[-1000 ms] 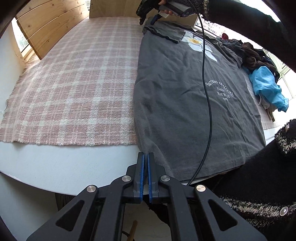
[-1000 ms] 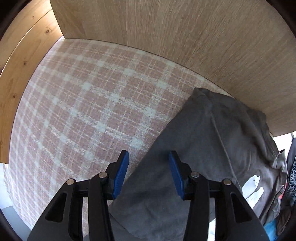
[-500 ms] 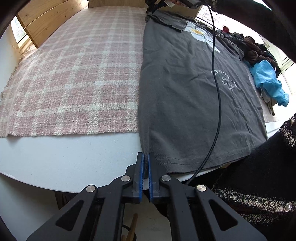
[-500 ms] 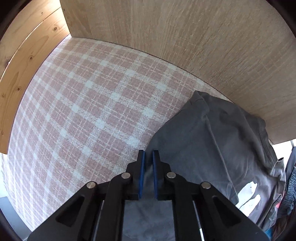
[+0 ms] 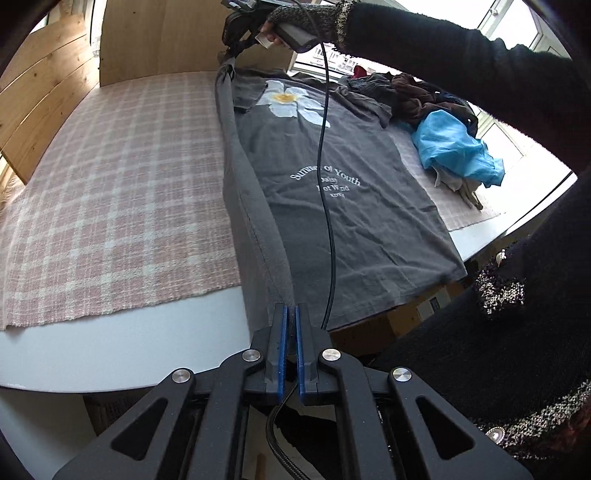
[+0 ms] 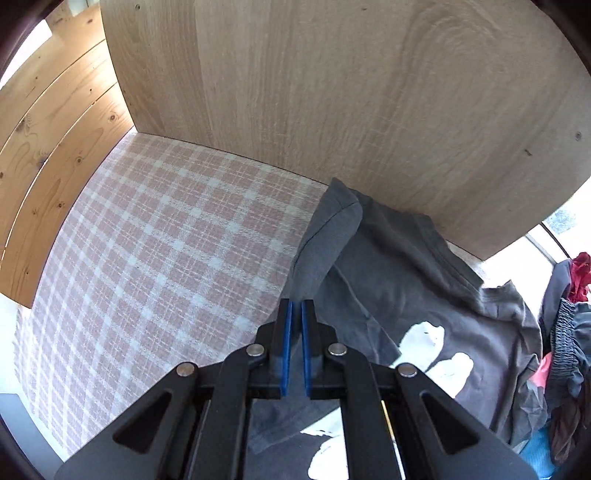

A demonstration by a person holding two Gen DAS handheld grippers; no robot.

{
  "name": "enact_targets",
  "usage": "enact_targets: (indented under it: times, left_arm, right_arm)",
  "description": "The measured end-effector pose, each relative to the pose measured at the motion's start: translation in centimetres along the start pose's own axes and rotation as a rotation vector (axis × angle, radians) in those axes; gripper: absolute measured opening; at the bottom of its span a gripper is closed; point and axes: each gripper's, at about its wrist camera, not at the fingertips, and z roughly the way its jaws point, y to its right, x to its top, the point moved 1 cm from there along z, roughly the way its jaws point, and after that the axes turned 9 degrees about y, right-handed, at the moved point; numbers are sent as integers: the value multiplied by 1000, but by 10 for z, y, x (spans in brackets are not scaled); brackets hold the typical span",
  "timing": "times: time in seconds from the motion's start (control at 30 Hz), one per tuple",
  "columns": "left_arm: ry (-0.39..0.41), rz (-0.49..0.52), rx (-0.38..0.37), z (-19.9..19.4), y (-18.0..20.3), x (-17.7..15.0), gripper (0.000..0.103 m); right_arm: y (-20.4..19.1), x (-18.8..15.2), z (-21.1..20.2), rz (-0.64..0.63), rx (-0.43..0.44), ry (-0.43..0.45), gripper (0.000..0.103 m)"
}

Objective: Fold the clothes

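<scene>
A dark grey T-shirt with a white flower print and white lettering lies on the pink plaid cloth. My left gripper is shut on the shirt's near hem corner. At the far end my right gripper, held by a gloved hand, is shut on the shoulder edge. Between the two grippers the shirt's left edge is lifted into a taut ridge. In the right wrist view the right gripper pinches the grey T-shirt near the sleeve, raised off the plaid cloth.
A heap of other clothes, blue and brown, lies to the right of the shirt. A wooden panel stands behind the table's far end, with plank boards at the left. A black cable hangs across the shirt. The person's dark sleeve reaches overhead.
The right gripper went from open to shut on the shirt's shoulder edge. Both grippers have since risen, lifting the shirt's left edge off the cloth into a ridge.
</scene>
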Motion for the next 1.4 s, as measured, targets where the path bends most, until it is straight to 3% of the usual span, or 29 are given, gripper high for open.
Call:
enact_targets:
  times: [0.2, 0.4, 0.5, 0.6, 0.67, 0.73, 0.83, 0.93, 1.0, 1.1, 1.17, 1.23, 1.4]
  left_arm:
    - [-7, 18, -21, 24, 51, -1, 3]
    - [-29, -7, -25, 64, 93, -6, 3]
    - [-74, -43, -13, 89, 100, -20, 5]
    - [-165, -161, 28, 102, 93, -43, 7]
    - [-174, -186, 67, 90, 93, -58, 10]
    - [-154, -213, 119, 70, 91, -67, 16]
    - [-112, -288, 201, 48, 72, -72, 17]
    - [-94, -285, 297, 45, 54, -63, 17]
    - [-81, -267, 316, 49, 47, -51, 18]
    - [-51, -234, 298, 57, 46, -30, 18]
    - [-30, -227, 265, 63, 52, -17, 18]
    - [-25, -197, 217, 75, 67, -8, 25]
    - [-113, -82, 167, 115, 101, -2, 26]
  right_arm:
    - [45, -12, -10, 8, -12, 21, 3]
    - [72, -30, 10, -18, -14, 4, 3]
    - [76, -43, 24, -11, 33, -17, 3]
    - [75, -57, 26, 10, 112, -1, 7]
    - [72, -63, 24, 4, 153, 7, 11]
    - [70, -70, 24, 5, 181, -5, 17]
    - [66, -79, 19, 2, 231, -22, 21]
    - [68, -89, 9, 9, 268, -29, 21]
    - [74, -94, 0, 22, 299, -21, 21]
    - [90, -99, -12, 63, 305, -3, 23]
    - [97, -99, -11, 77, 315, -7, 33]
    - [100, -96, -6, 88, 310, 0, 36]
    - [103, -78, 17, 134, 323, 17, 37]
